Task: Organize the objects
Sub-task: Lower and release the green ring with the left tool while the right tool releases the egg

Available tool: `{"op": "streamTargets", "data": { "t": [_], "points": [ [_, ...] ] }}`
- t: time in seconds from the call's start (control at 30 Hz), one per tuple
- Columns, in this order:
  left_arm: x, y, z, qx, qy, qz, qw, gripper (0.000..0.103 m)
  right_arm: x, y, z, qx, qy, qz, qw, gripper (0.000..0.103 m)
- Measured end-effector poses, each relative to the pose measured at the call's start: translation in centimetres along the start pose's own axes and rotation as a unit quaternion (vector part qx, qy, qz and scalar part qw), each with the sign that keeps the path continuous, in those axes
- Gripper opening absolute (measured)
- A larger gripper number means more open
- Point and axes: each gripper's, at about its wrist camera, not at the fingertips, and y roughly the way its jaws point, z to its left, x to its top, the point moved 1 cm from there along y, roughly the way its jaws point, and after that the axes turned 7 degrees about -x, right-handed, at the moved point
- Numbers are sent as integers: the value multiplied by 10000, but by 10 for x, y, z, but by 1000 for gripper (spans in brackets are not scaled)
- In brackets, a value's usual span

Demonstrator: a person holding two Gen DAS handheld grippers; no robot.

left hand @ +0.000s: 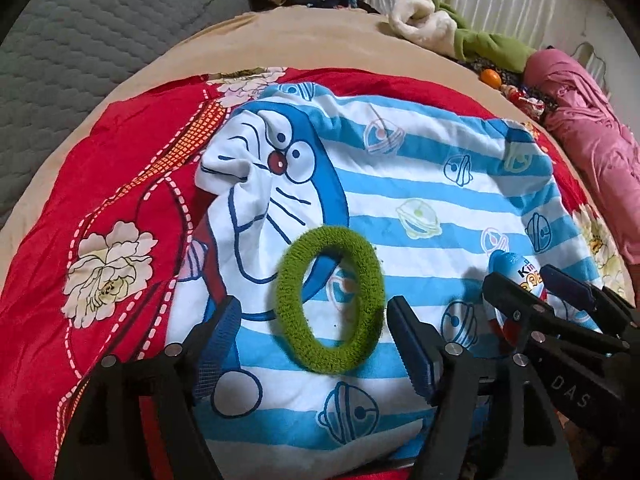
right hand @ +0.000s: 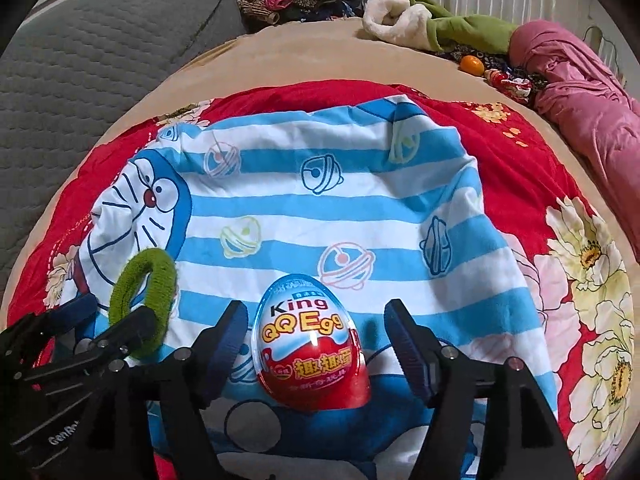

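A fuzzy green hair tie (left hand: 296,344) lies flat on a blue-and-white striped cartoon cloth (left hand: 400,184). My left gripper (left hand: 314,312) is open around it, with a gap between each pad and the ring. To its right, a blue-and-red toy egg (right hand: 316,344) printed "King QQ Egg" rests on the same cloth (right hand: 320,184). My right gripper (right hand: 316,312) stands open around the egg, not pressing on it. The right wrist view shows the hair tie (right hand: 160,280) and left gripper (right hand: 116,312) at lower left. The left wrist view shows the egg (left hand: 516,276) and right gripper (left hand: 524,280) at right.
The cloth lies on a red floral blanket (left hand: 120,168) over a beige bed cover (right hand: 320,60). A grey quilted cushion (right hand: 100,60) is at far left. At the back right lie a white-and-green fleece (right hand: 420,20), a pink garment (right hand: 580,80) and a small orange ball (right hand: 471,65).
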Motion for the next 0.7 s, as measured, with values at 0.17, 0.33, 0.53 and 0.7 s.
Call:
{"op": "streamTargets", "data": {
  "t": [0.17,0.33,0.53,0.7],
  "points": [
    [-1,-4,0,-16,-14,6,10000,77,-2,-1,-3,14,45,28,10000,72],
    [-5,-5,0,-27,78,118,9999,80,-2,-5,-4,31,90,-15,10000,75],
    [-9,-13,1,-108,-25,120,9999,82,-3,-15,-4,-25,33,-74,10000,77],
    [-10,-24,1,-303,-119,86,9994,85,-3,-26,-6,-24,62,-155,9999,79]
  ]
}}
